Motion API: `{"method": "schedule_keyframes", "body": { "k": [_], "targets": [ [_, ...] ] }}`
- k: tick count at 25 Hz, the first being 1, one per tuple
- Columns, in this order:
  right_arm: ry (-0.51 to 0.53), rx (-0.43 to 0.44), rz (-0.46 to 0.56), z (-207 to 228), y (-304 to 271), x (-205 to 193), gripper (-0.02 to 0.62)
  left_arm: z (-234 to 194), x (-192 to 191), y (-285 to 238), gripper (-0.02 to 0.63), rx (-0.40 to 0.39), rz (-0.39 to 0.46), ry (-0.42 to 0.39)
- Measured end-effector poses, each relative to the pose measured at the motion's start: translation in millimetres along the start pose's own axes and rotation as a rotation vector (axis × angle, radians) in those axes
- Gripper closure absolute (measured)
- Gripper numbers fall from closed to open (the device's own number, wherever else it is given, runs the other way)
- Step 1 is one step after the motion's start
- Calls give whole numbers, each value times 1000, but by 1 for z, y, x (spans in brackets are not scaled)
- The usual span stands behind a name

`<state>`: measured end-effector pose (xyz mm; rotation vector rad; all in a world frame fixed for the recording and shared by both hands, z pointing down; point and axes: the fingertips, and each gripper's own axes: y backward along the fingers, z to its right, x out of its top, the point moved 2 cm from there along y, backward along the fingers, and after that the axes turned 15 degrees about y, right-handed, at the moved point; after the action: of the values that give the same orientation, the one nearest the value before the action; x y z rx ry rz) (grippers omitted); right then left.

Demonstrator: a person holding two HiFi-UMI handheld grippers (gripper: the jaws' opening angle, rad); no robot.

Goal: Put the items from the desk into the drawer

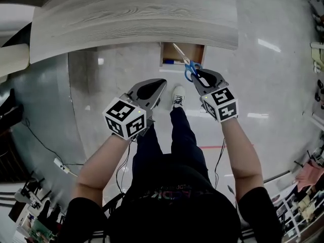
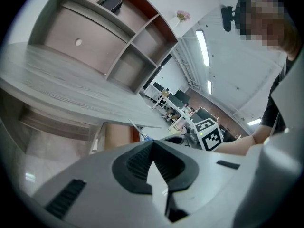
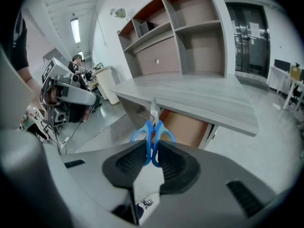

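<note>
Blue-handled steel scissors (image 3: 153,136) hung over the open brown wooden drawer (image 1: 200,50) under the grey wood-grain worktop (image 1: 136,14) — not yet inside. The part of the worktop in view looked bare, and something blue, too small to name, already lay in the drawer, so this seemed a late item. The right gripper's (image 3: 150,151) fingers (image 3: 129,163) were clamped on the handle loops, blades pointing away. The left gripper's (image 2: 152,148) fingers (image 2: 135,164) were pressed together on nothing — idle beside its partner.
</note>
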<state>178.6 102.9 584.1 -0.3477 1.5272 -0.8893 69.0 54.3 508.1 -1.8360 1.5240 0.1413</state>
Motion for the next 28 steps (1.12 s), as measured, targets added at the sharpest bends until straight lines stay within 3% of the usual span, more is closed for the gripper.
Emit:
{"method": "schedule_keyframes", "body": {
  "k": [12, 28],
  "targets": [
    [93, 44, -150, 22, -60, -22, 508, -35, -17, -23, 603, 88, -46, -32],
    [106, 43, -328, 41, -94, -47, 508, -50, -15, -32, 603, 110, -16, 5]
  ]
}}
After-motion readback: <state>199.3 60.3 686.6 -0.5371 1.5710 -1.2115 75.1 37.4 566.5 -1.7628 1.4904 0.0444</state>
